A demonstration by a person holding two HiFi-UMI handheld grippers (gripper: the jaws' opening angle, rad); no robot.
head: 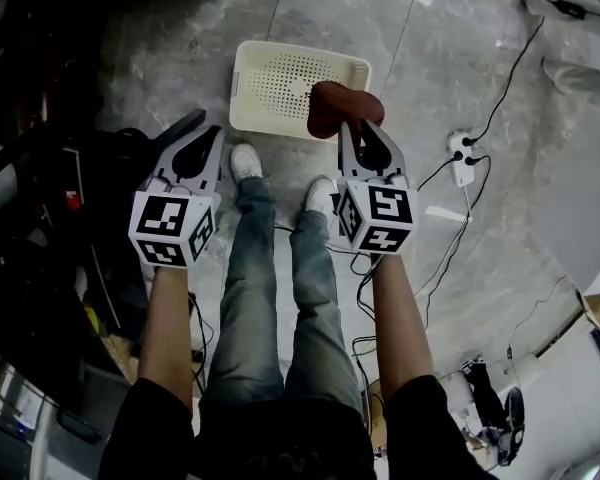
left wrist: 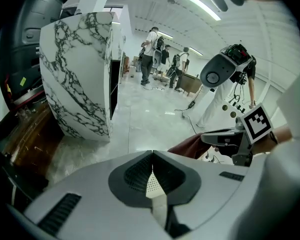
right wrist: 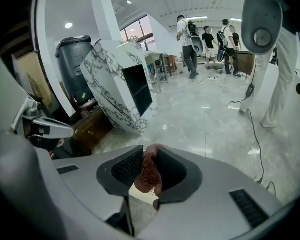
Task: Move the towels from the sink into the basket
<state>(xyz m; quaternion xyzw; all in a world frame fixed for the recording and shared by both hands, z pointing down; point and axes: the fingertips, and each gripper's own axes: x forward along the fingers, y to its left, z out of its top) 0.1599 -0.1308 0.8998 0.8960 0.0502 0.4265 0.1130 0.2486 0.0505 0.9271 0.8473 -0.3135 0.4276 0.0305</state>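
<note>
We've got the right gripper (head: 363,126) pinching the crumpled dark-red cloth towel (head: 338,103), which seems to hang over the 4 o'clock corner of the cream perforated plastic basket (head: 245,73), while the left gripper (head: 210,133) is pressed together, empty, at its 8 o'clock.

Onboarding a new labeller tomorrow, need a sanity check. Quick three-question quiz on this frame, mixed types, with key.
1. True or false: the left gripper is shut on a towel.
2. In the head view, the brown towel in the right gripper overlaps which thing? A) the cream basket B) a sink C) a chair
3. Fill in: the basket stands on the ___.

Key: 1 false, its jaws are together with nothing between them. 2 A. 3 floor.
</note>
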